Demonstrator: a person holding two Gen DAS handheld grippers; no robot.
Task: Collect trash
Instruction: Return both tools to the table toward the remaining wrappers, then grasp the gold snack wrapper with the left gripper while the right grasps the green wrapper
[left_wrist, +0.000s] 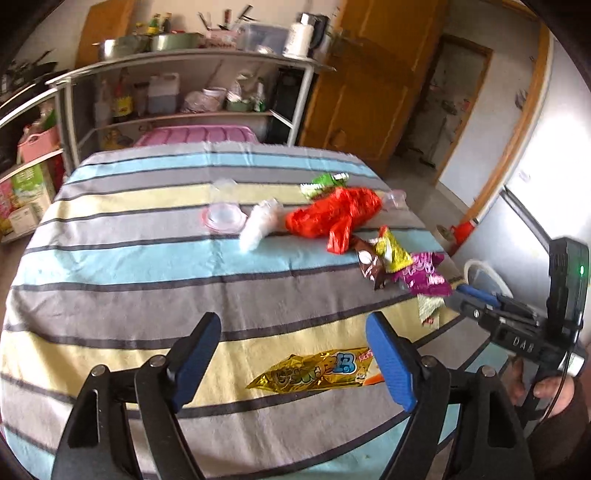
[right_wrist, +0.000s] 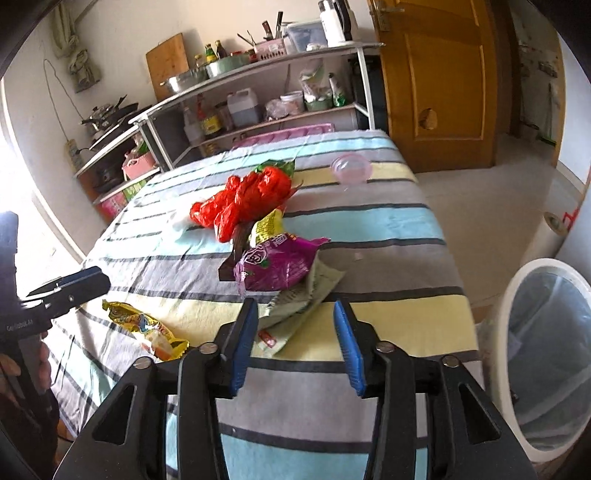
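Trash lies on a striped tablecloth (left_wrist: 110, 258). A gold snack wrapper (left_wrist: 314, 371) lies just ahead of my open, empty left gripper (left_wrist: 291, 325); it also shows in the right wrist view (right_wrist: 147, 328). My open, empty right gripper (right_wrist: 295, 314) hovers just short of a pale green wrapper (right_wrist: 303, 306), with a purple wrapper (right_wrist: 280, 264) behind it. Farther off lie a red plastic bag (right_wrist: 243, 199), a yellow wrapper (left_wrist: 393, 251), a brown wrapper (left_wrist: 369, 264), a white plastic bag (left_wrist: 258, 223), a green wrapper (left_wrist: 325, 182) and clear plastic cups (left_wrist: 223, 214). The right gripper shows in the left wrist view (left_wrist: 480, 302).
A white bin (right_wrist: 543, 354) lined with a clear bag stands on the floor right of the table. Shelves (left_wrist: 184, 92) with pots, bottles and jars stand behind the table. A wooden door (right_wrist: 443, 74) is at the back right. A pink crate (left_wrist: 195, 134) sits behind the table.
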